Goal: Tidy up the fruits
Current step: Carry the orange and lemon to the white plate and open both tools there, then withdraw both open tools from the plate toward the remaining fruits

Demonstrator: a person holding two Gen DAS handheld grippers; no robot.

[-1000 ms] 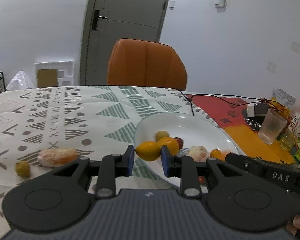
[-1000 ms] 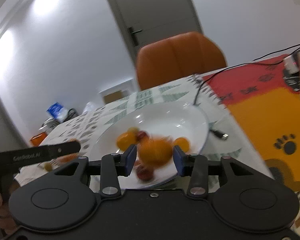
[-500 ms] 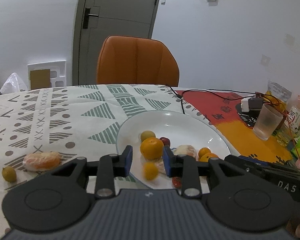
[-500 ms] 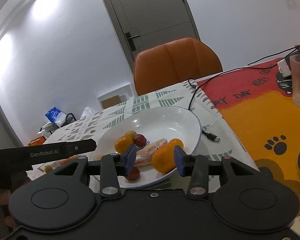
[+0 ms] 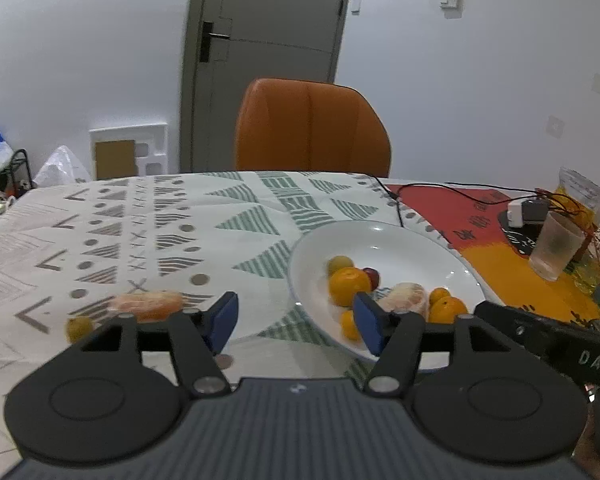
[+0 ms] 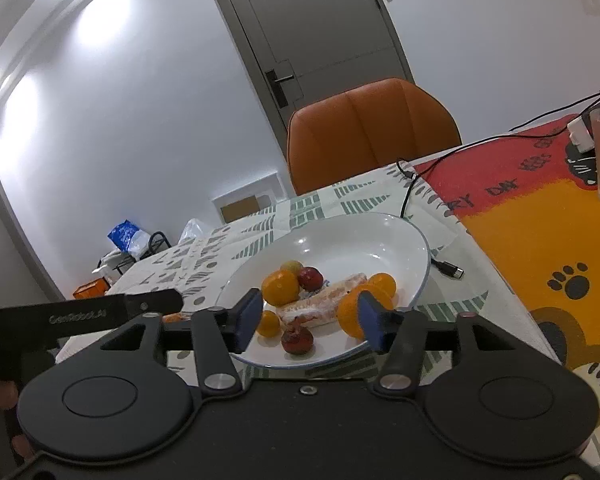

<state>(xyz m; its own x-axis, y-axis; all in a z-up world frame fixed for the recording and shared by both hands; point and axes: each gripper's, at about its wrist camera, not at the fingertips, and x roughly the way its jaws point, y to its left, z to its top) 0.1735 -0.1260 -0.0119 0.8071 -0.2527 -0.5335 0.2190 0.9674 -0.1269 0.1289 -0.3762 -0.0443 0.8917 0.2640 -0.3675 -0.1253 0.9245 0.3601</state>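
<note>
Our left gripper [image 5: 294,326] has just let its small yellow fruit [image 5: 350,324] drop into the plate [image 5: 420,240]; both grippers' fingers now stand apart, empty. Two fruits remain on the cloth at its 10 o'clock: a peeled orange [image 5: 146,305] and a small lime [image 5: 79,328].

White plate [image 5: 416,240] holds oranges [image 5: 349,286], red fruits [image 6: 310,278], peeled segment [image 6: 324,307]; peeled orange [image 5: 148,305], small yellow fruit [image 5: 79,328] on tablecloth.

Orange chair [image 5: 312,128], glass [image 5: 554,248], cable [image 6: 446,266].
</note>
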